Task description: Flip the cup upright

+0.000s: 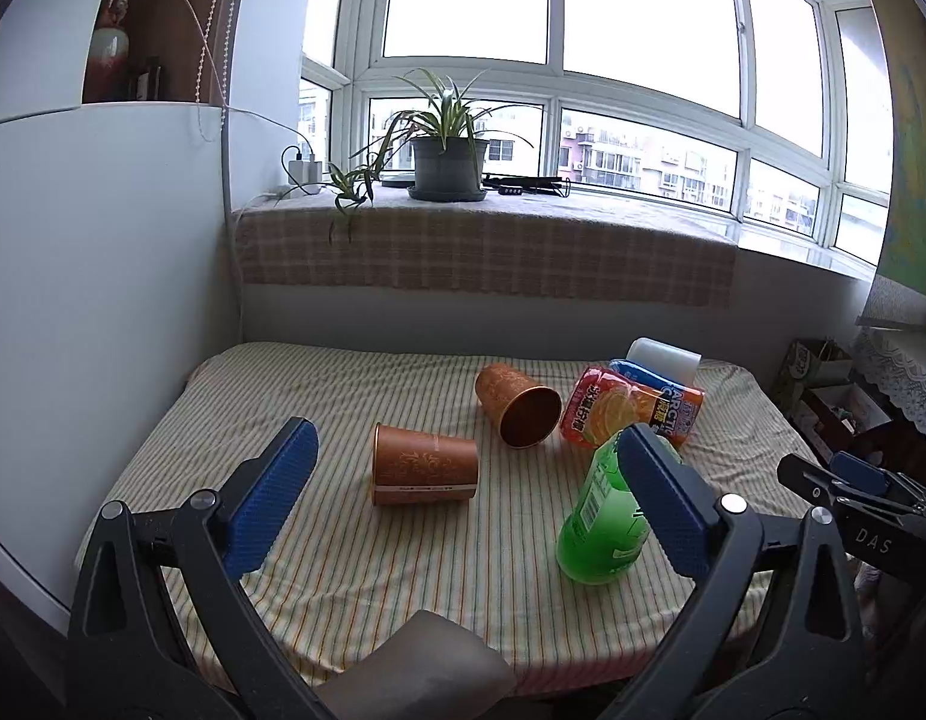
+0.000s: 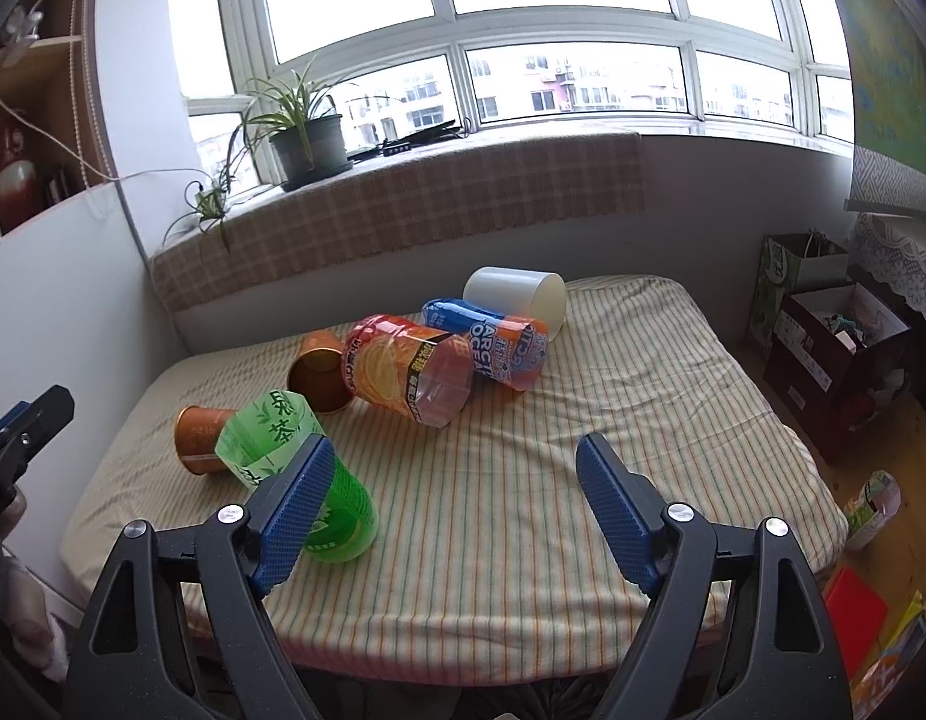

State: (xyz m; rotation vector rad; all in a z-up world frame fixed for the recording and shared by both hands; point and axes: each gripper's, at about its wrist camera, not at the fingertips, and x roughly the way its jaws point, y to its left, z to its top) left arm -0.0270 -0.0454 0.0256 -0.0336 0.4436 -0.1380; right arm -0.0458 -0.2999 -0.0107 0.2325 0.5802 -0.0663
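Orange paper cup (image 1: 423,471) lying sideways on striped bed (image 1: 354,564).
Both my claws, left claw (image 1: 463,501) and right claw (image 2: 456,510), gape empty; the round cup may roll off.

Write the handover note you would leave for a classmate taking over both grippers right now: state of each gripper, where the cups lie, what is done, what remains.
Left gripper: open, empty, hovering over the near edge of the striped table, aimed at the near copper cup.
Right gripper: open, empty, over bare cloth right of the green cup.
Cups: all six lie on their sides: near copper cup, far copper cup, green cup, orange cup, blue cup, white cup at the back.
Done: nothing upright yet.
Left: grasp and stand the cups up; the near copper one looks the easiest start.
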